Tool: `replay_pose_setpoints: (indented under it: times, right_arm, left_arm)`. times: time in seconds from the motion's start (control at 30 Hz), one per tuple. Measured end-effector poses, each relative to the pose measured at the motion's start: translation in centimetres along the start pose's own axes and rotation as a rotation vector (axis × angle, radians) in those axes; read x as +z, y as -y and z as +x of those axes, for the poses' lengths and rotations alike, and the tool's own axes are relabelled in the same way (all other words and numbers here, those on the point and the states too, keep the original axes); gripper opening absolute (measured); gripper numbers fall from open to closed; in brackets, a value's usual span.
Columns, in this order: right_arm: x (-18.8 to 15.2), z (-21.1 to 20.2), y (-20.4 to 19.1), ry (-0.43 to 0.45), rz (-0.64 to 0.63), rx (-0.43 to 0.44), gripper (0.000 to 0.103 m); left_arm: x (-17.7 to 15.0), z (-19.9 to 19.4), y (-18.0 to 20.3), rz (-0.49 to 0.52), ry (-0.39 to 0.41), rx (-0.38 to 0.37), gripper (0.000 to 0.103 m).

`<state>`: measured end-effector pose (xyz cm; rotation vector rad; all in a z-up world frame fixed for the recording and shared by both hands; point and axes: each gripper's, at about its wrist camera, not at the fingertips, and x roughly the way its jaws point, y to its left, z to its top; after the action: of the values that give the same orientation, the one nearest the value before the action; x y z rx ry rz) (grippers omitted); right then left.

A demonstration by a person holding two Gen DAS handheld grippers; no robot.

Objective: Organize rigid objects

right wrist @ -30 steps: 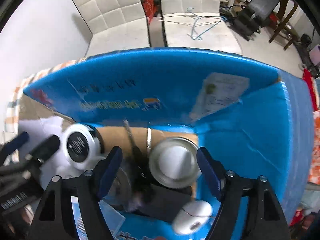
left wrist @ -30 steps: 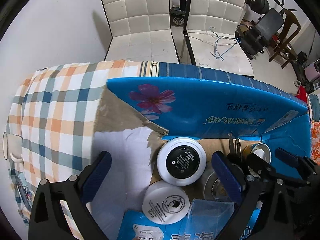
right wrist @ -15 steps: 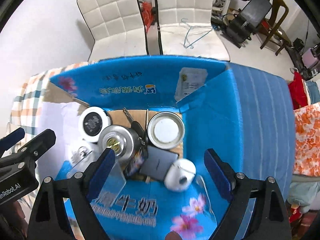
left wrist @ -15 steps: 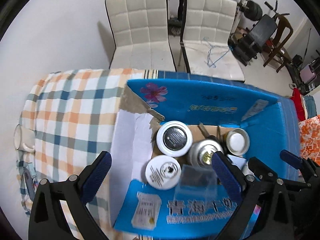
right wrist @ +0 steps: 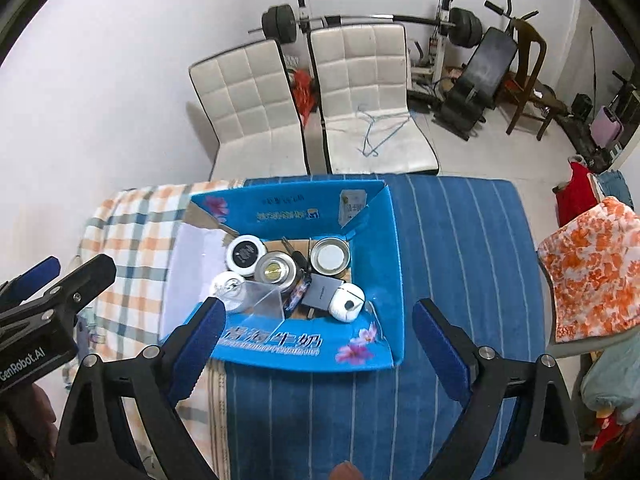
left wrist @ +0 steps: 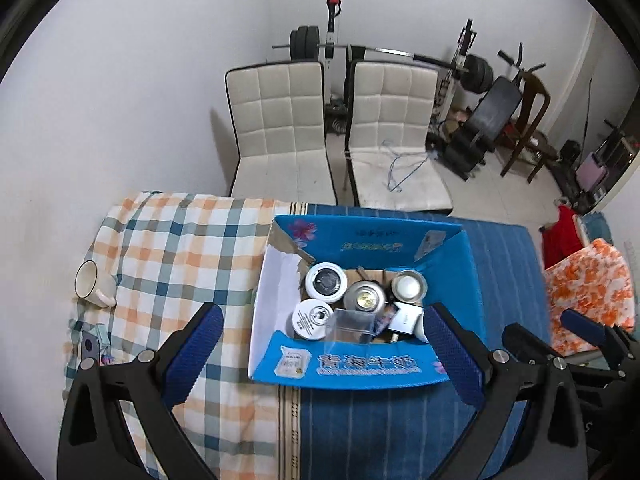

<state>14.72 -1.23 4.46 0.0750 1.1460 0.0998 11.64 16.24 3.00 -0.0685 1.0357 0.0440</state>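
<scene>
An open blue cardboard box (left wrist: pixel 352 364) (right wrist: pixel 280 344) stands on the table. Inside lie a black-lidded white jar (left wrist: pixel 326 282) (right wrist: pixel 245 255), a white round lid (left wrist: pixel 313 319), a metal tin (left wrist: pixel 365 298) (right wrist: pixel 276 271), a silver-rimmed round tin (left wrist: pixel 409 286) (right wrist: pixel 330 256), a clear plastic case (left wrist: pixel 352 326) (right wrist: pixel 262 298), a grey card wallet (right wrist: pixel 322 295), keys and a white mouse (right wrist: pixel 346 302). My left gripper (left wrist: pixel 324 360) and my right gripper (right wrist: pixel 316 344) both hang open and empty above the box's near wall.
A checked cloth (left wrist: pixel 172 264) covers the table's left, a blue striped cloth (right wrist: pixel 452 248) the right. A white mug (left wrist: pixel 90 285) and a phone (left wrist: pixel 90 346) lie at the far left. Two white chairs (left wrist: pixel 280 128) stand behind the table; gym gear fills the back right.
Both grippers have pulled up and back from inside the box, so the whole box and table now show. The objects in the box stayed put.
</scene>
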Motion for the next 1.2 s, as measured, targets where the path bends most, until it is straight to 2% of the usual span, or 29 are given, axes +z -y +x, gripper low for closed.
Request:
replay_pose_setpoints:
  times: [0.2,0.4,0.87,1.2]
  right_arm:
    - [-1.8,-5.4,0.2,0.045,-0.016,-0.005,0.097]
    - [-3.5,-8.7,0.0,0.062,-0.038,-0.009,0.097]
    - [-3.9,-9.3,0.9,0.066,-0.040,-0.042,0.097]
    - [-3.5,-8.9,1.3,0.072,-0.047,-0.088,0.097]
  left_arm:
    - [-1.0,-3.4,0.5,0.011,0.010,-0.012,0.103]
    - [-2.4,-5.4,1.0,0.005,0.018,-0.010,0.103]
    - [-3.8,-6.5,1.5,-0.010,0.017,-0.008,0.103]
    - [-4.0,-5.1,1.3,-0.025,-0.007,0.005,0.103]
